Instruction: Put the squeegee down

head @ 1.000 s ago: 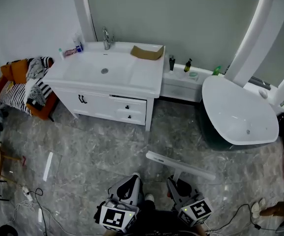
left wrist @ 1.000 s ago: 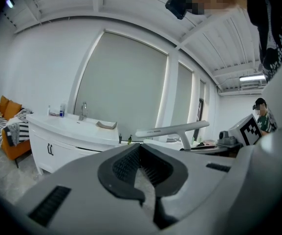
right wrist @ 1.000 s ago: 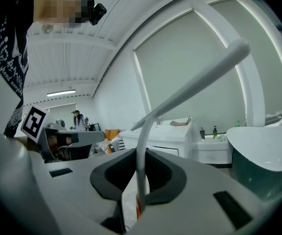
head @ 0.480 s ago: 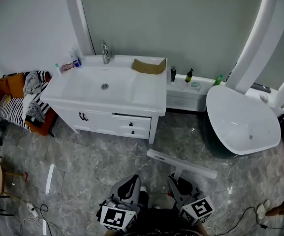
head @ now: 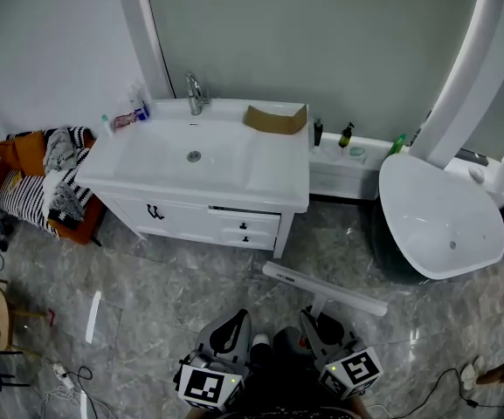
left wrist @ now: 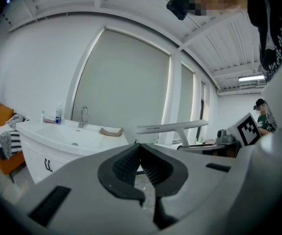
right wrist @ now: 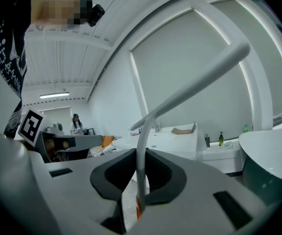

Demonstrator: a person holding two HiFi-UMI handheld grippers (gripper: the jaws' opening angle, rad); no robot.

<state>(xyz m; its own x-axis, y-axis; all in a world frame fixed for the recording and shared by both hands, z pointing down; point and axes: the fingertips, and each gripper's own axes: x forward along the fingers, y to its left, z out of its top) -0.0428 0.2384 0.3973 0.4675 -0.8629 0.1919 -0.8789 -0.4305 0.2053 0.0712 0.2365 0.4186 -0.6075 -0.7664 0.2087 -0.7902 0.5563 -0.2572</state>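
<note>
right claw: the right claw [right wrist: 140, 182] is pinching the thin white stem of the squeegee [right wrist: 189, 89], pads tight on both sides. You can see it at the bottom of the head view too [head: 314, 323].
squeegee: off the ground, not set down yet. Its long white blade [head: 323, 288] sits crosswise just ahead of the right claw, over the floor in front of the vanity.
left claw: the left claw [left wrist: 141, 164] is pressed together with nothing in it, just beside the right one, low in the head view [head: 231, 326].
floor: grey marble tile [head: 169, 282], with a cable in the bottom left corner.
vanity: white sink cabinet [head: 190, 160] against the wall, faucet [head: 196, 92] at the back, brown cardboard piece [head: 275, 118] on its right corner.
tub: white bathtub [head: 439, 212] off to the right, a few small bottles [head: 346, 135] on the ledge between it and the vanity.
far left: striped clothes piled on an orange seat [head: 46, 177].
</note>
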